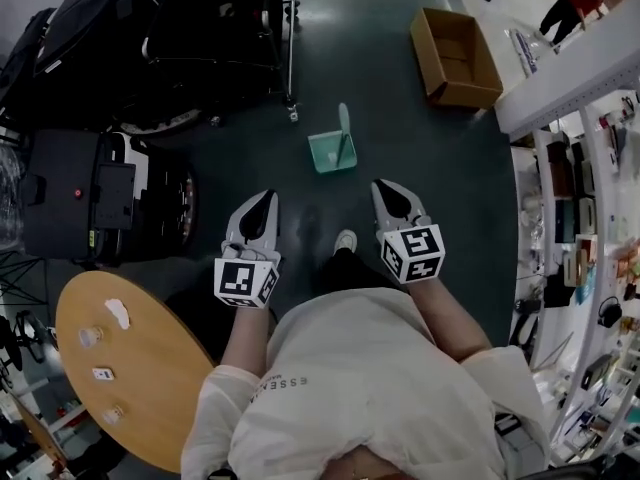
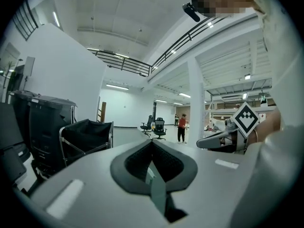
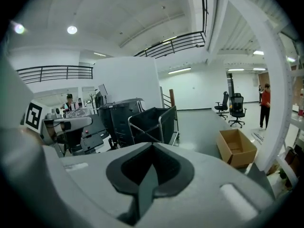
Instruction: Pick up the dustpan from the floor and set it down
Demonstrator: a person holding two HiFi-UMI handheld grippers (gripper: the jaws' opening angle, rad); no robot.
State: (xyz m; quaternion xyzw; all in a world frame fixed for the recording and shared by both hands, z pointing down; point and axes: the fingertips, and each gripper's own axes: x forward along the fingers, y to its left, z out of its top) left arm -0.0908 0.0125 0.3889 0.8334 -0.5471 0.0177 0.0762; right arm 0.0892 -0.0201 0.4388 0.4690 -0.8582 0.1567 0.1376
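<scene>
Not started tbh: teal dustpan (image 1: 333, 150) on floor (image 1: 400, 108), ahead of left claw (image 1: 266, 198) and right claw (image 1: 384, 186). Both claws pinched closed, empty. Pickup and set-down both left.

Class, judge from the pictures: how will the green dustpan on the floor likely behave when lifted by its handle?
The dustpan looks like thin moulded plastic, so it is probably light and stiff. Its handle seems to rise from one edge, so gripped there the pan may tilt or swing.

White T-shirt (image 1: 370, 388), white shoe (image 1: 345, 240); grey left gripper (image 1: 268, 197) and right gripper (image 1: 381, 185) carry black-and-white marker cubes (image 1: 246, 280).
</scene>
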